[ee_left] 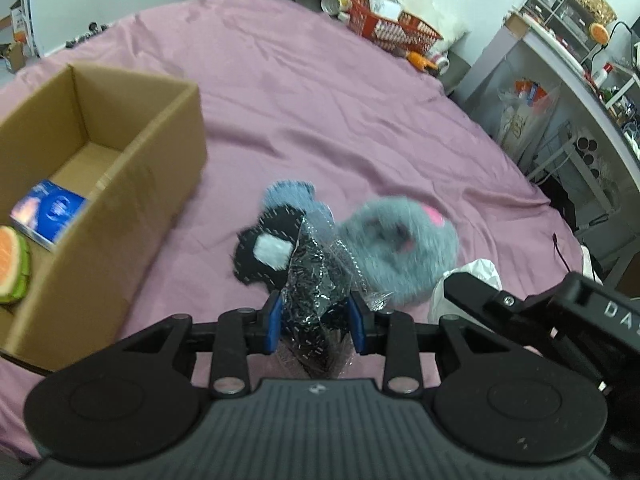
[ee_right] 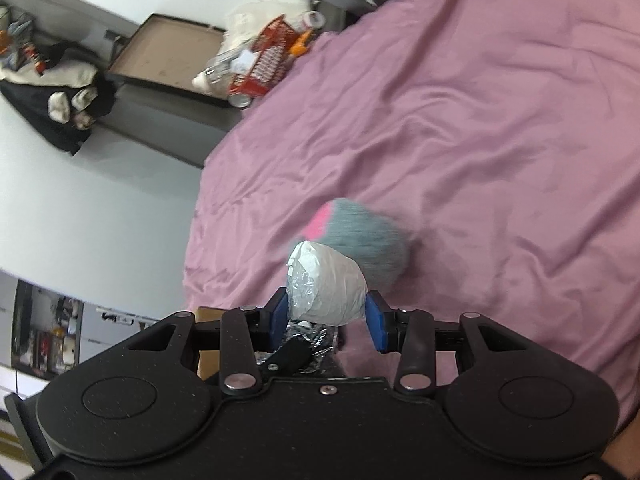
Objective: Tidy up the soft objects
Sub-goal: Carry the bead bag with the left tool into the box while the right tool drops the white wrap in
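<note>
My left gripper [ee_left: 316, 322] is shut on a clear plastic bag holding a black fabric item [ee_left: 310, 280], lifted just above the pink bedsheet [ee_left: 320, 92]. Beyond it lie a black-and-blue soft piece with a white patch [ee_left: 272, 240] and a grey fluffy plush with a pink spot [ee_left: 400, 248]. My right gripper [ee_right: 328, 320] is shut on a white plastic-wrapped bundle [ee_right: 328, 284], which also shows in the left wrist view [ee_left: 472, 280]. The grey plush [ee_right: 364, 236] lies on the sheet just past it.
An open cardboard box [ee_left: 132, 168] stands at the left, holding a blue packet [ee_left: 48, 216] and a watermelon-slice plush [ee_left: 14, 264]. A red basket [ee_left: 392, 28] and clutter sit beyond the bed's far edge. Shelves [ee_left: 580, 60] stand at the right.
</note>
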